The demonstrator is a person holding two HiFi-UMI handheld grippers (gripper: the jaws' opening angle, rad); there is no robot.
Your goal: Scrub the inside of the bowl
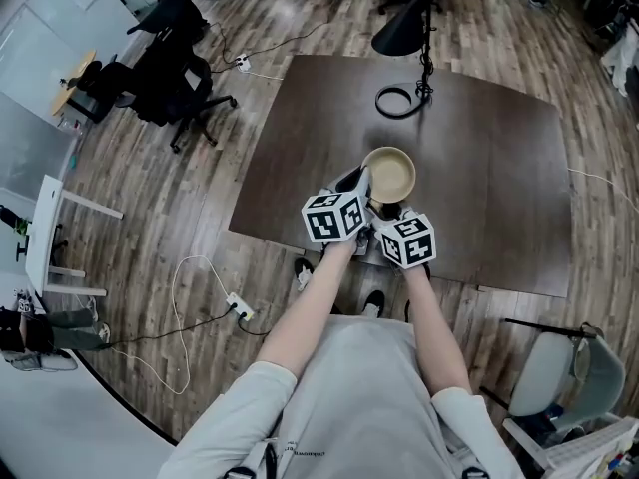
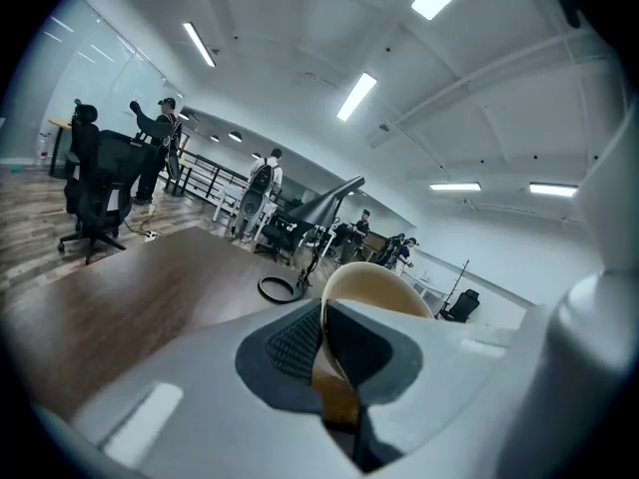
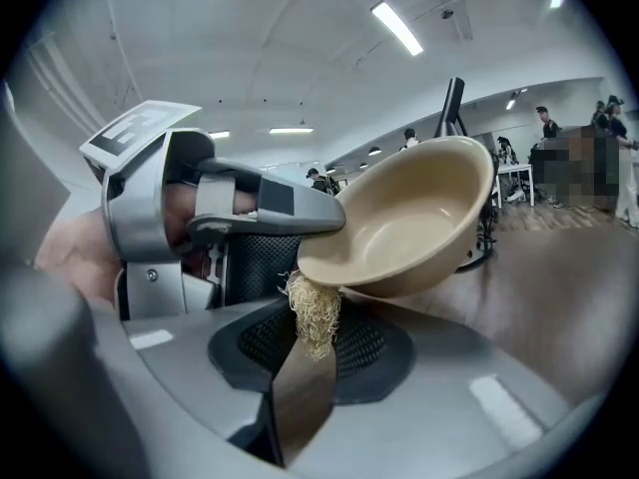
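Tan bowl (image 1: 388, 173) held tilted over the brown table (image 1: 499, 168), left gripper (image 2: 325, 352) clamped on its rim, right gripper (image 3: 308, 357) pinched shut on a fibrous scrubber tuft (image 3: 314, 312) right beside the bowl's lower rim.

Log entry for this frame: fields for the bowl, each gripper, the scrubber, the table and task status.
Bowl: beige round bowl, tilted, held in the air
Left gripper: shut on the bowl's rim
Right gripper: shut on a tan fibrous scrubber tuft
Scrubber position: at the bowl's outer edge, not inside
Table: dark brown table, black desk lamp at far side
Status: scrubbing not yet begun
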